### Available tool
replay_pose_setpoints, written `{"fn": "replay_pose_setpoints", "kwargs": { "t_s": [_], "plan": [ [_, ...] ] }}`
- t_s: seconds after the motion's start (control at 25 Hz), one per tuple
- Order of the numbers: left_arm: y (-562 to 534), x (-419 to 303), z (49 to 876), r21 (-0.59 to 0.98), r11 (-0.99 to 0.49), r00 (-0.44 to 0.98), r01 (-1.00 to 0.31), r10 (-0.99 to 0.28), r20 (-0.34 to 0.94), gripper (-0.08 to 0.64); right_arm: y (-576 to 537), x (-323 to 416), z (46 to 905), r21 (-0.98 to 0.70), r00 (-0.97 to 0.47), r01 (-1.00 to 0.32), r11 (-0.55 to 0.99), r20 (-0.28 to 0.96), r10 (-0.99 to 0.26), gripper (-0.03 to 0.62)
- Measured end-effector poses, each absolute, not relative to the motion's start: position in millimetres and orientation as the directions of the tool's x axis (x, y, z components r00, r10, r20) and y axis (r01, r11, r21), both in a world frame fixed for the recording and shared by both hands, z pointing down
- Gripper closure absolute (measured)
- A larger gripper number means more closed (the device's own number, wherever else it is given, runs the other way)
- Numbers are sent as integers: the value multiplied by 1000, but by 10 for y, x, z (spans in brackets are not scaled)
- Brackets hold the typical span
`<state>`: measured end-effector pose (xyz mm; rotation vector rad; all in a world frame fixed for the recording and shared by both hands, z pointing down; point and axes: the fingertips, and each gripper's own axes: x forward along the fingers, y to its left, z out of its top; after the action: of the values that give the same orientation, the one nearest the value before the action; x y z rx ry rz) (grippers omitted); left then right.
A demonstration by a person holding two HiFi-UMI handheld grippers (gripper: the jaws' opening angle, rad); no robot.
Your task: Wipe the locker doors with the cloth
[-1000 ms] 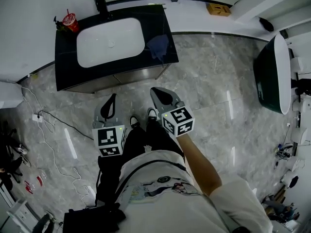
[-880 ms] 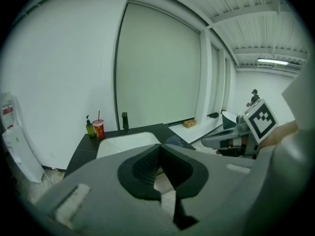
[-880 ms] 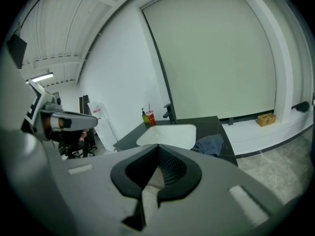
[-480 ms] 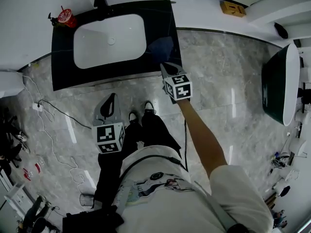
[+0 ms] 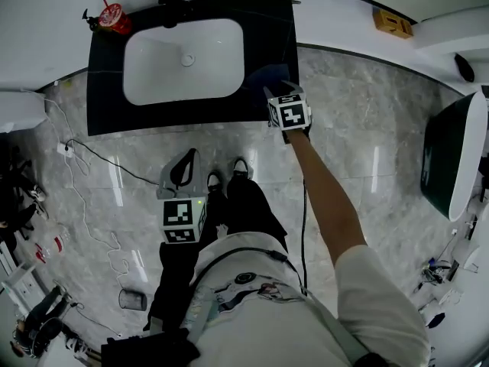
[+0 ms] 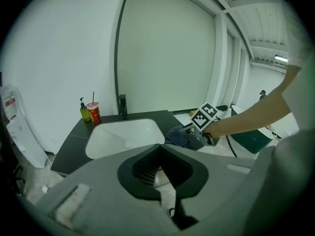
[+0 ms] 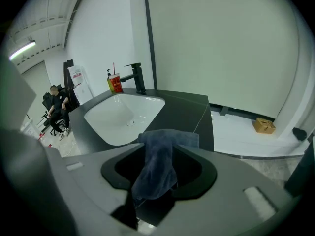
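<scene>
The right gripper's (image 7: 156,183) jaws pinch a fold of the cloth (image 7: 160,156), the rest draped on the dark surface (image 5: 107,105) right of the sink (image 5: 183,60). The left gripper (image 6: 160,168), short of the sink, has its jaws pressed together on nothing. The pinch looks shallow, so the cloth could slip free when lifted.

Cloth (image 7: 157,173): dark blue, crumpled; clamped between right hand-held gripper's (image 7: 158,149) jaws; far end on black counter (image 5: 263,37).
</scene>
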<state>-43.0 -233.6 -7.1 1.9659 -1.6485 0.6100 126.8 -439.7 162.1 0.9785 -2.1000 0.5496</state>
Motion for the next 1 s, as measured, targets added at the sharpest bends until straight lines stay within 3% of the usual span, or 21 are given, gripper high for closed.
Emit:
{"fn": "replay_pose_setpoints", "kwargs": {
  "t_s": [0.24,0.36,0.52,1.0],
  "plan": [
    [-2322,-452,-45,59,-138,144,-989,-760,634,560,-4506,1253,1969,-67,-396,-770,634,830,-392,397],
    [-2292,-440,-30,61,-132,140,-989,-756,639,560,-4496,1255,2054,-81,-402,-770,633,832,-382,430],
    [-2210,-418,-8,62,-114,127,-992,-752,647,560,-4505,1246,2027,-104,-431,-769,631,813,-391,499],
    [-1852,-521,-131,51,-108,117,-993,-782,612,560,-3951,1362,1113,-99,-547,-741,664,663,-511,505]
  ]
}}
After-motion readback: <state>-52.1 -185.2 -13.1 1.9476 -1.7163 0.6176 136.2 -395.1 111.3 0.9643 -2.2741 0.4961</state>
